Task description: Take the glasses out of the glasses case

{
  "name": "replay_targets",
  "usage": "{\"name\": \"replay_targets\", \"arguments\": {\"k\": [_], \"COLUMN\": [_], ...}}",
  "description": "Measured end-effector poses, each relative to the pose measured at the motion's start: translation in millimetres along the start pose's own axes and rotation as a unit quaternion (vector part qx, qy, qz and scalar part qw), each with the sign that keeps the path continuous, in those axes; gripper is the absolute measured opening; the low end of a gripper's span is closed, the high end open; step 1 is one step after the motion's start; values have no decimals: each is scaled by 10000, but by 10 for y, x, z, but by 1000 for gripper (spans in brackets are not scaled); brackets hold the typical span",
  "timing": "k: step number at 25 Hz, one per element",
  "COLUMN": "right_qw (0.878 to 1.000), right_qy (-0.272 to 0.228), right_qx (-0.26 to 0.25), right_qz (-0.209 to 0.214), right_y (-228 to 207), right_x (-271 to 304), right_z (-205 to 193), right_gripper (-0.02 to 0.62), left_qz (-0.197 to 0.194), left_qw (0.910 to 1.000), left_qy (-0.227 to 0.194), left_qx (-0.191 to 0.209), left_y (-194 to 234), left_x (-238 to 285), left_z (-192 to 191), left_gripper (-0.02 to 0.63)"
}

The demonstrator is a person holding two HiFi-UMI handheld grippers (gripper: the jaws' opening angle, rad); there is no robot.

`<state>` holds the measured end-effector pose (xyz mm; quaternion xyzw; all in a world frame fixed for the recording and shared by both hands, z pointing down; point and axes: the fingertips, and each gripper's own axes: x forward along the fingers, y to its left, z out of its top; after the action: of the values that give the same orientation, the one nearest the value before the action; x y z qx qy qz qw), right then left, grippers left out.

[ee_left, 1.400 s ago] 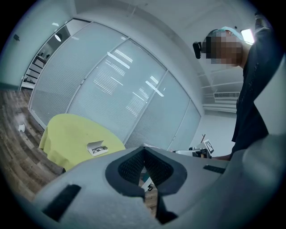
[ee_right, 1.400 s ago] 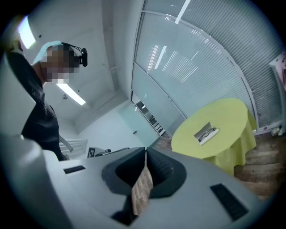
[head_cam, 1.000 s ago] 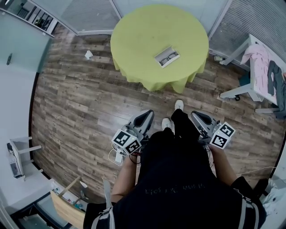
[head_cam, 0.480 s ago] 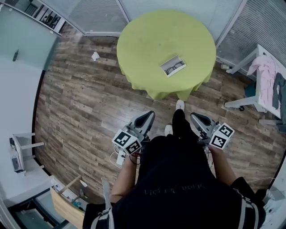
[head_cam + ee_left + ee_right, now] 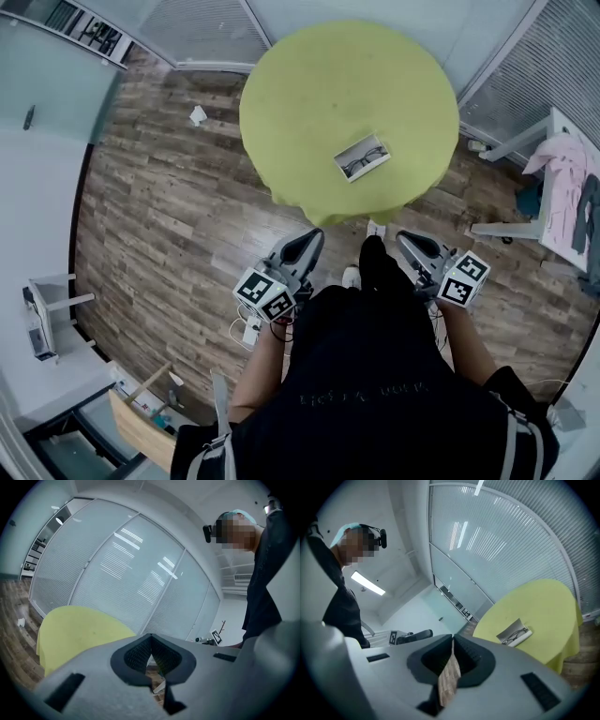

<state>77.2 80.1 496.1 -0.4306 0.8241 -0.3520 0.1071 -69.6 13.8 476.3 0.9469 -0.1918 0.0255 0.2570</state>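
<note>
The left gripper (image 5: 305,242) and right gripper (image 5: 412,242) are hanging closed and empty; reaching the glasses (image 5: 364,163) in the open case (image 5: 356,149), upper centre, is calling for opened jaws.

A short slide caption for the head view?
Person stands before yellow table with open glasses case, left claw and right claw shut.

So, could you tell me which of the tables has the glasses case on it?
The round yellow-covered table: the open glasses case lies on it. The white table at the right carries clothes instead.
</note>
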Motion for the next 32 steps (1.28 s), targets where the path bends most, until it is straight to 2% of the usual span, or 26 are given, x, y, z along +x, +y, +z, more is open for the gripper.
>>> {"name": "replay_targets", "arguments": {"k": [7, 16, 19, 25, 32], "right_qw": [9998, 9979, 9953, 9868, 9706], "right_qy": [170, 541, 801, 1310, 1843], "right_qx": [-9, -137, -390, -885, -1537], "right_qz": [69, 321, 377, 354, 197], "right_y": [-497, -919, -1036, -1196, -1292], "right_x": [247, 657, 752, 933, 1160], "right_z": [367, 625, 651, 647, 557], "right_gripper": [35, 35, 35, 35, 35], "left_qz": [76, 440, 510, 691, 721], "left_qw": [9999, 9990, 9987, 9974, 9970], "left_qy": [76, 46, -11, -211, -243], "left_qx": [29, 2, 83, -31, -124], "left_y": [265, 537, 589, 673, 812], "left_x": [476, 804, 893, 915, 837], "left_z": [229, 477, 524, 615, 622], "left_gripper": [17, 17, 17, 17, 17]}}
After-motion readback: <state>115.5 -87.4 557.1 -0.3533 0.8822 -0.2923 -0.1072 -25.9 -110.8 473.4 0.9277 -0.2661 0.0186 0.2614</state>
